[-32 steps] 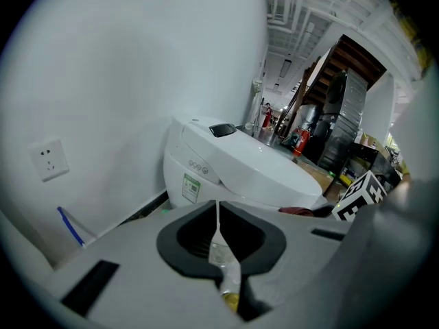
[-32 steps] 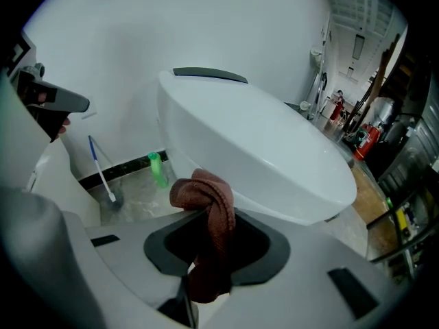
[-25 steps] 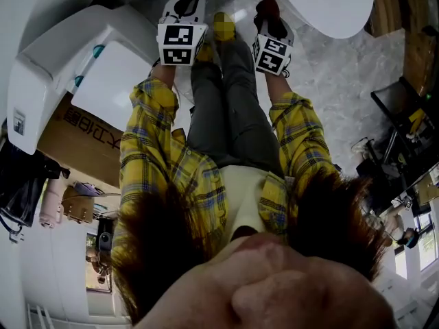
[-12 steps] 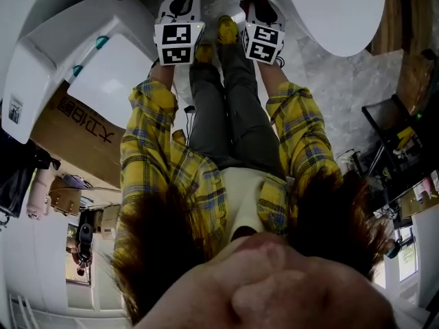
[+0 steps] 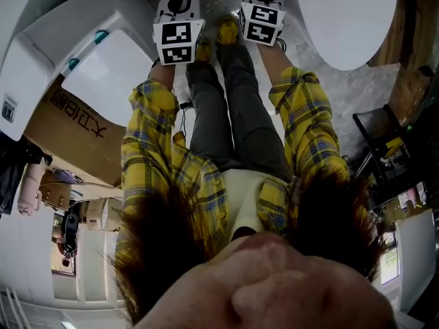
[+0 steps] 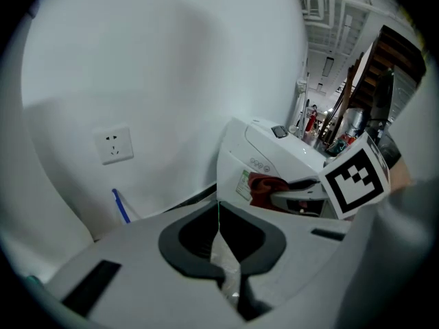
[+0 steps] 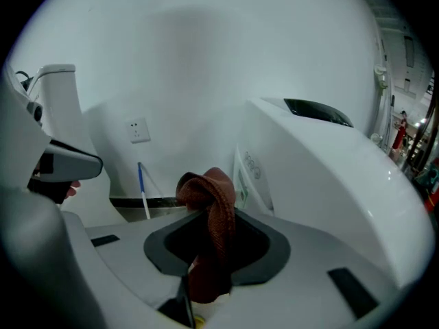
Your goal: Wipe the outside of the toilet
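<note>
The person is bent forward with both arms stretched out, yellow plaid sleeves (image 5: 154,125) reaching toward the wall. The right gripper (image 7: 206,249) has its jaws clenched on a reddish-brown cloth (image 7: 212,218), which bunches up above the jaws and hangs down between them. The white toilet (image 7: 329,177) stands at about 3 o'clock from that cloth, with its side panel and small label just beside the bunched fabric; I can't tell whether the two are touching. The left gripper (image 6: 219,235) is level with it, jaws pressed together with nothing gripped, and it points at the bare white wall. From its side, the cloth shows at roughly 2 o'clock against the flank of the toilet. A wall socket (image 7: 139,130) sits at about 10 o'clock from the cloth, and a thin blue-handled stick (image 7: 143,190) leans below it.
</note>
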`<move>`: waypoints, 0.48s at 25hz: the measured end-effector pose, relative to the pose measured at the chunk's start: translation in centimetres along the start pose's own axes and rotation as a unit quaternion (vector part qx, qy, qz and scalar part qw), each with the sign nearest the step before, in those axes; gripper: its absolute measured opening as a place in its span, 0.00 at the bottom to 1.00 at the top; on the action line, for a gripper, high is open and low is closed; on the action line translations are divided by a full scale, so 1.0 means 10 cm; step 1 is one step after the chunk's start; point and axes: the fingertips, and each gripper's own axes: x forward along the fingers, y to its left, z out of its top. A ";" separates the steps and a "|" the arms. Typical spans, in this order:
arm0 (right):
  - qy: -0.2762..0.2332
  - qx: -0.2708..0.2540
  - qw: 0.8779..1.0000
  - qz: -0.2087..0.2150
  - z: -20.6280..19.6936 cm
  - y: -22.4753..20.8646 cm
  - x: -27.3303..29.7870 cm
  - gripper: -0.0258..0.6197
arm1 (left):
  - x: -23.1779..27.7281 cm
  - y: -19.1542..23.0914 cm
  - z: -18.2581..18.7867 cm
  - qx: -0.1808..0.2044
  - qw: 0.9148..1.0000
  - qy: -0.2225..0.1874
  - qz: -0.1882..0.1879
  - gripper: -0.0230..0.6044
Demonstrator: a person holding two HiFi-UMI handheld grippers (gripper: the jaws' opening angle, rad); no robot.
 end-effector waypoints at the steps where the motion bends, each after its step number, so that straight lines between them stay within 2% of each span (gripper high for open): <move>1: -0.001 -0.003 1.000 0.001 0.05 0.02 0.07 0.22 | 0.02 0.02 0.00 -0.001 1.000 -0.001 0.001 0.05; 7: -0.007 0.003 1.000 -0.006 0.32 0.07 0.40 0.22 | 0.13 0.12 0.00 -0.009 1.000 0.000 0.004 0.05; 12: -0.007 0.050 0.998 -0.028 0.43 0.02 0.61 0.22 | 0.18 0.17 -0.02 -0.013 1.000 -0.002 0.006 0.05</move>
